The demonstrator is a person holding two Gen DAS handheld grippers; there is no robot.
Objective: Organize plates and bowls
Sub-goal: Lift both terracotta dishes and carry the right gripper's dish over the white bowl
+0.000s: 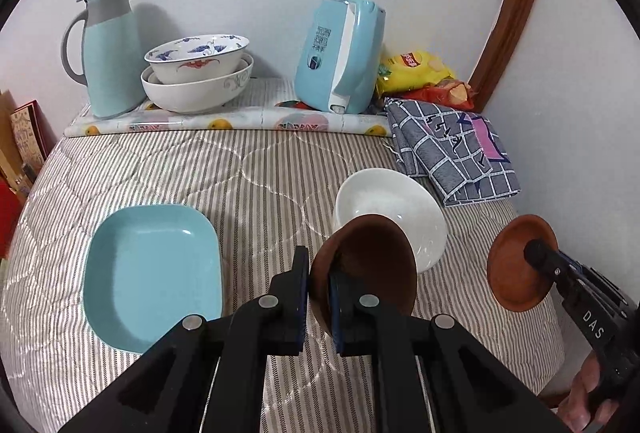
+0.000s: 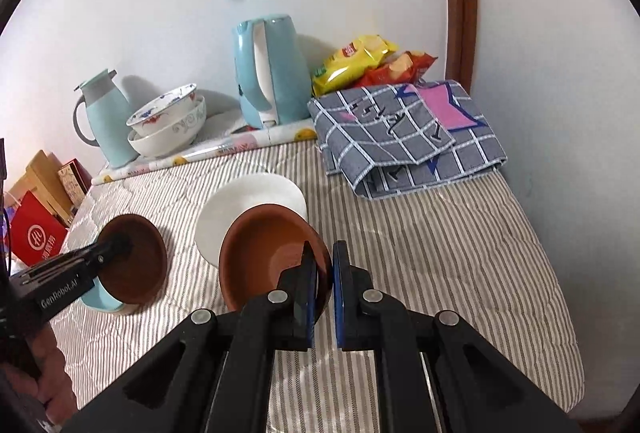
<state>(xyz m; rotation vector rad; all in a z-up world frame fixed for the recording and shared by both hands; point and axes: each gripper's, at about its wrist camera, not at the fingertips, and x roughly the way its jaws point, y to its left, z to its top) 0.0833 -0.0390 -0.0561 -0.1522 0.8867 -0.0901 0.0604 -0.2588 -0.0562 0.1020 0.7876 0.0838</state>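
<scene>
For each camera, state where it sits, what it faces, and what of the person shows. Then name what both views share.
Left wrist: on the left tongs, facing down over the striped bed toward the wall; they grip a dark brown bowl.
Right wrist: on the right tongs, gripping a terracotta dish; a hand shows.
Shared: white bowl, kettle.

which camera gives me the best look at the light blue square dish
The left wrist view. There the light blue square dish lies fully in sight on the striped cover, rim and inside both clear. In the right wrist view only a sliver of it shows, hidden behind the brown bowl that the left gripper holds.
</scene>
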